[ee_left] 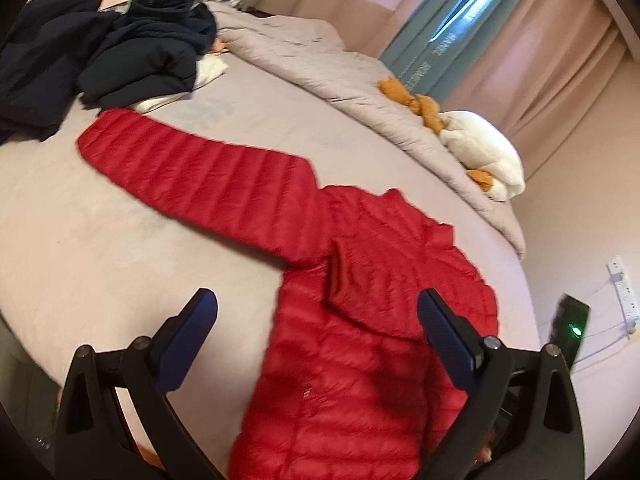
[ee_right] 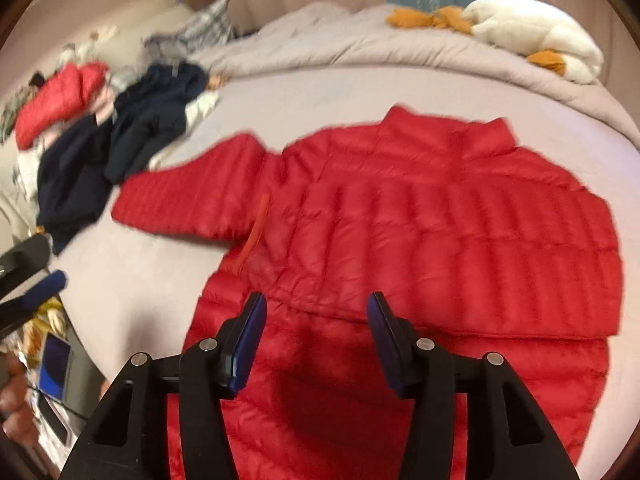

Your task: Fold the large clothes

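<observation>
A red quilted puffer jacket [ee_left: 352, 360] lies flat on the bed, also in the right wrist view [ee_right: 400, 220]. Its right sleeve is folded across the body, cuff [ee_right: 256, 232] near the left armpit. The left sleeve [ee_left: 192, 172] stretches out toward the dark clothes. My left gripper [ee_left: 318, 312] is open and empty, above the jacket's body near the folded cuff [ee_left: 340, 276]. My right gripper [ee_right: 316, 312] is open and empty, just above the folded sleeve's lower edge. The left gripper's blue finger [ee_right: 44, 286] shows at the left edge of the right wrist view.
A pile of dark navy clothes [ee_left: 120, 52] lies past the outstretched sleeve. A folded red garment [ee_right: 52, 104] sits beyond it. A bunched grey duvet [ee_left: 340, 76] and a white and orange plush toy [ee_left: 484, 152] line the bed's far side. A power strip [ee_left: 620, 292] hangs on the wall.
</observation>
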Demonstrator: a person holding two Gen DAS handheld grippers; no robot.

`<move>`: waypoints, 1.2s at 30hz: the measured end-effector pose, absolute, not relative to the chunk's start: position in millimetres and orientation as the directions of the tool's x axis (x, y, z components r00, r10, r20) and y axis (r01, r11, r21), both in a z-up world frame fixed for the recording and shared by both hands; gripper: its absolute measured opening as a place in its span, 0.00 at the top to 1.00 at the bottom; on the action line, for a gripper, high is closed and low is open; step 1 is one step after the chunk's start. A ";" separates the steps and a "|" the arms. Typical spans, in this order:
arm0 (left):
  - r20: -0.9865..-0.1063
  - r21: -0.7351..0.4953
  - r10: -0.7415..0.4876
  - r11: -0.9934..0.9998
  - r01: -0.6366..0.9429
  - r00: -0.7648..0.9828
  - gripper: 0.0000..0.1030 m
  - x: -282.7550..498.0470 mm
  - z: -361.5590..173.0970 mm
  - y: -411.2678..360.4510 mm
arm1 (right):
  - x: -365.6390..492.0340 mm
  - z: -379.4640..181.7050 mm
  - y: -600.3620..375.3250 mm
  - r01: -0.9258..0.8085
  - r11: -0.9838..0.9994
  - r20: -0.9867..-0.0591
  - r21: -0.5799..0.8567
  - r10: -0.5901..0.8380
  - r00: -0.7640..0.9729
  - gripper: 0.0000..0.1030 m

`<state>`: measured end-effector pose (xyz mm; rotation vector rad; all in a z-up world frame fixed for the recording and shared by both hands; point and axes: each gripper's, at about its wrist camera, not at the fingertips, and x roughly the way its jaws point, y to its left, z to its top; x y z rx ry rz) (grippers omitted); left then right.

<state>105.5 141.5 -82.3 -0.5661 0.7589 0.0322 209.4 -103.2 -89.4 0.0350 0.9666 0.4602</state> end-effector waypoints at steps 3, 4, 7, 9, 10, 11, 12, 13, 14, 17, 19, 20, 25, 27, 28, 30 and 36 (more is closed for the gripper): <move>-0.657 -0.480 -0.187 0.851 -0.213 0.731 0.06 116.4 -88.4 132.6 | 200.9 -78.5 -141.5 -0.289 0.920 -0.738 0.265 0.386 0.553 0.35; -0.664 -0.481 -0.201 0.853 -0.205 0.720 0.08 123.0 -95.2 127.1 | 198.3 -76.9 -154.3 -0.256 0.928 -0.728 0.272 0.372 0.576 0.35; -0.693 -0.479 -0.247 0.860 -0.176 0.677 0.17 142.9 -116.6 111.7 | 191.8 -77.7 -186.6 -0.149 0.955 -0.725 0.257 0.292 0.624 0.34; -0.704 -0.482 -0.271 0.861 -0.161 0.656 0.21 156.4 -130.8 102.5 | 187.1 -82.3 -211.2 -0.065 0.971 -0.730 0.229 0.215 0.649 0.34; -0.715 -0.484 -0.286 0.861 -0.156 0.638 0.22 165.4 -140.5 97.5 | 186.6 -83.3 -215.7 -0.046 0.973 -0.732 0.227 0.201 0.651 0.34; -0.723 -0.489 -0.301 0.859 -0.153 0.622 0.23 173.6 -148.8 94.0 | 185.2 -87.7 -226.3 -0.012 0.973 -0.736 0.229 0.181 0.652 0.34; -0.733 -0.491 -0.312 0.858 -0.153 0.605 0.25 181.7 -157.0 91.1 | 184.7 -91.2 -232.2 0.010 0.972 -0.740 0.233 0.171 0.651 0.34; -0.741 -0.492 -0.318 0.856 -0.156 0.592 0.25 188.7 -164.2 89.6 | 184.2 -92.3 -237.7 0.023 0.971 -0.742 0.236 0.165 0.650 0.34; -0.751 -0.486 -0.315 0.858 -0.163 0.581 0.25 196.2 -171.2 87.8 | 184.0 -97.1 -244.6 0.049 0.970 -0.747 0.239 0.151 0.647 0.34; -0.766 -0.469 -0.304 0.867 -0.169 0.567 0.30 212.7 -185.0 84.3 | 184.8 -105.3 -257.1 0.089 0.964 -0.756 0.249 0.136 0.640 0.34; -0.773 -0.473 -0.311 0.863 -0.175 0.553 0.44 223.0 -195.3 85.6 | 183.4 -107.6 -269.0 0.106 0.960 -0.759 0.260 0.135 0.637 0.34; -0.775 -0.476 -0.313 0.861 -0.181 0.549 0.50 224.9 -198.0 86.9 | 185.3 -110.9 -272.4 0.116 0.957 -0.761 0.266 0.135 0.634 0.34; -0.773 -0.459 -0.298 0.872 -0.170 0.560 0.86 233.7 -193.5 84.9 | 179.8 -114.0 -286.6 0.151 0.948 -0.765 0.278 0.124 0.633 0.34; -0.756 -0.472 -0.295 0.864 -0.174 0.584 0.88 235.7 -182.2 87.4 | 182.9 -115.3 -289.2 0.159 0.947 -0.770 0.279 0.121 0.626 0.34; -0.746 -0.472 -0.286 0.864 -0.175 0.601 0.88 237.6 -173.1 89.4 | 178.9 -113.1 -291.1 0.159 0.948 -0.771 0.276 0.120 0.625 0.34; -0.728 -0.461 -0.260 0.870 -0.174 0.634 0.89 242.2 -155.7 93.4 | 181.1 -110.9 -291.8 0.153 0.949 -0.766 0.275 0.120 0.631 0.34; -0.701 -0.390 -0.173 0.905 -0.169 0.691 0.89 260.8 -116.9 107.8 | 192.7 -105.2 -293.7 0.133 0.952 -0.754 0.276 0.129 0.644 0.35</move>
